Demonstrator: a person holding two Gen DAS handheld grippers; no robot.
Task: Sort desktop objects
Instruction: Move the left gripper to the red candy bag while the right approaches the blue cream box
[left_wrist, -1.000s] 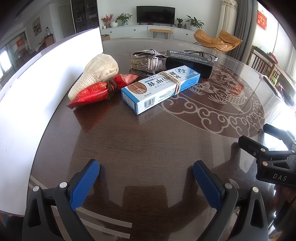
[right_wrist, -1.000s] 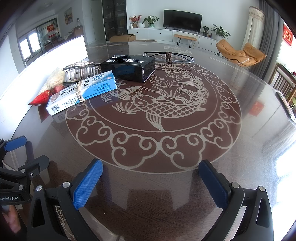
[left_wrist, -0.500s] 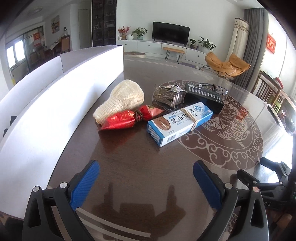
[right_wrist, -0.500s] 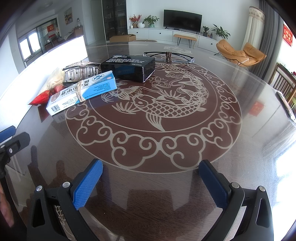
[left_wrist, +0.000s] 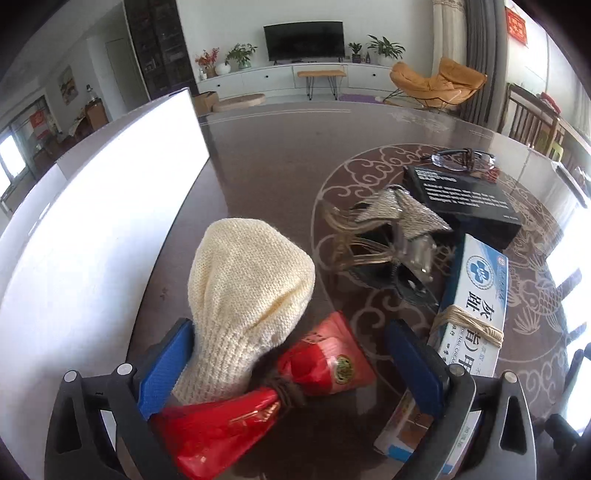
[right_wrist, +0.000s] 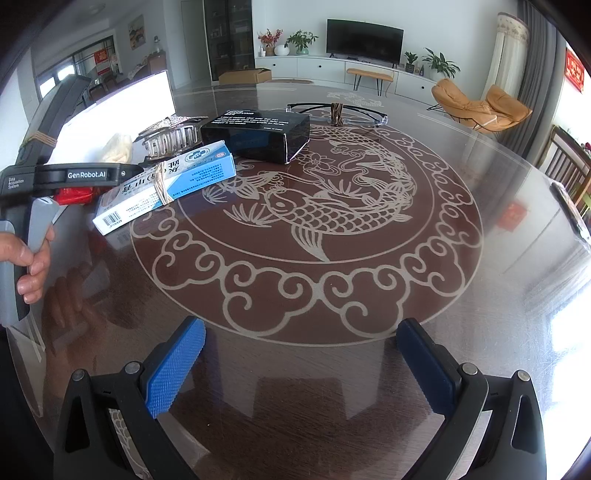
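Looking along the left gripper (left_wrist: 288, 365), its blue fingers (left_wrist: 164, 369) stand wide apart, and between them lie the narrow end of a cream knitted pouch (left_wrist: 247, 288) and a red foil packet (left_wrist: 258, 402) cinched at its middle by a dark tie; the pouch's neck is just beside the left pad, though contact cannot be judged. Right of the packet, a blue-and-white medicine box (left_wrist: 472, 306) bound with pale twine lies on the dark glossy bench (left_wrist: 266, 166), its near end passing behind the right-hand finger. Beyond it sit a silvery woven bundle (left_wrist: 402, 229), a black box (left_wrist: 465, 199) with white print, and a pair of glasses (left_wrist: 461, 158). A white upright panel (left_wrist: 92, 206) runs along the left edge. From the right wrist, the right gripper (right_wrist: 299, 363) hangs over bare bench with its fingers (right_wrist: 173, 365) spread wide and nothing between them, just short of the etched fish medallion (right_wrist: 314, 214). Far left, a hand (right_wrist: 31, 258) grips the handle of the left gripper's body, whose front end reaches toward the red packet. The medicine box, black box, glasses and silvery bundle cluster at the medallion's far left rim.
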